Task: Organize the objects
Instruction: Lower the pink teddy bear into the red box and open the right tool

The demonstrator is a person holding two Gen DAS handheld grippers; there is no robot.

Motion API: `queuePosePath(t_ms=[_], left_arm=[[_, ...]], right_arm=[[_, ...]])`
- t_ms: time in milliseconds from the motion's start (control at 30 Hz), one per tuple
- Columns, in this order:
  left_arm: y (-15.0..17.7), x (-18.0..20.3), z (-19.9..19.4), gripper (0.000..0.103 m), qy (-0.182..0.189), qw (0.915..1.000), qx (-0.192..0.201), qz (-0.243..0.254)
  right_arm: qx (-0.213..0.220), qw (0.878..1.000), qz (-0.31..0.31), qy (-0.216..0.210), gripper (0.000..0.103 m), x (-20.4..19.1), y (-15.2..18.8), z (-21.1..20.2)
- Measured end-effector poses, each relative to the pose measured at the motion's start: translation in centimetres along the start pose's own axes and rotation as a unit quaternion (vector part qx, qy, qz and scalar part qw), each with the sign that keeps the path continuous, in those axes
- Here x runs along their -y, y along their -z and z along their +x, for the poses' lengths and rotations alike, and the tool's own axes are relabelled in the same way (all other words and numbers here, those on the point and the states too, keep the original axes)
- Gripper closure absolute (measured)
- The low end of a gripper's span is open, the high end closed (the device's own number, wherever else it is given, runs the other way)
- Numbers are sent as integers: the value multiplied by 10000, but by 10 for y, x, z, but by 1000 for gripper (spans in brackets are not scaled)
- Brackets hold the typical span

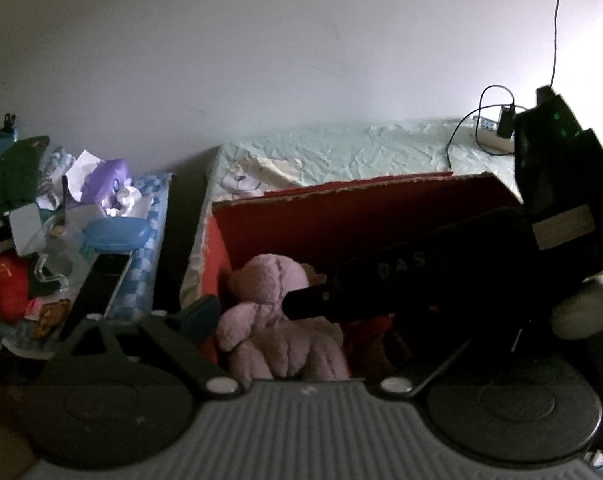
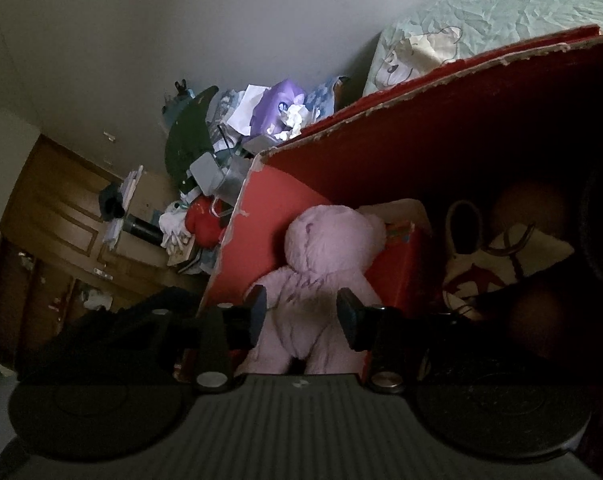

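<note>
The pink plush bear (image 2: 321, 268) is seen seated inside the red box (image 2: 421, 128), at the box's nine o'clock corner; the right gripper (image 2: 301, 312) is spread wide around its body, fingers apart from the fur; placing is judged done, so a clean withdrawal is called for; the left gripper (image 1: 205, 316) is half hidden; its spread cannot be told.
</note>
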State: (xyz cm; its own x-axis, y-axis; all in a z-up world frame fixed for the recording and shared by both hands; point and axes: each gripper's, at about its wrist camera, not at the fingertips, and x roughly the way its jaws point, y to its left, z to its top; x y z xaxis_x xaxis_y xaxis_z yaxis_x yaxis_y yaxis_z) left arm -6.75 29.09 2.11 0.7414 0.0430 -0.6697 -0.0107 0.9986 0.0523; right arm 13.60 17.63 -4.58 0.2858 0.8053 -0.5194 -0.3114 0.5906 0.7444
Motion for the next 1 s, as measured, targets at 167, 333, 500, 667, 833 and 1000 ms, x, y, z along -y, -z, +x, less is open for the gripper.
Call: queuePosePath(t_ms=[167,333,500,667,833,1000], left_arm=[[0,8,-2,8,63,9999,81,21],[-3,16,2,9,81,9999,76,8],[-7,23,8,9,108,9999,4,14],[-14,30,18,9,115,9997,-212,-88],[-18,41,23,7,36,9994,-341,-3],[-18,51,24,5,94,9991,-405,48]], right_arm=[[59,10000,-50,-53,59,-1,0,-1],[219,9997,54,23,61,1,0,-8],[416,9987,190,233,61,8,2,-21],[728,9957,59,568,60,11,7,-39],[943,9917,-88,867,60,12,13,-53],[1082,9877,-140,1117,60,13,18,-61]])
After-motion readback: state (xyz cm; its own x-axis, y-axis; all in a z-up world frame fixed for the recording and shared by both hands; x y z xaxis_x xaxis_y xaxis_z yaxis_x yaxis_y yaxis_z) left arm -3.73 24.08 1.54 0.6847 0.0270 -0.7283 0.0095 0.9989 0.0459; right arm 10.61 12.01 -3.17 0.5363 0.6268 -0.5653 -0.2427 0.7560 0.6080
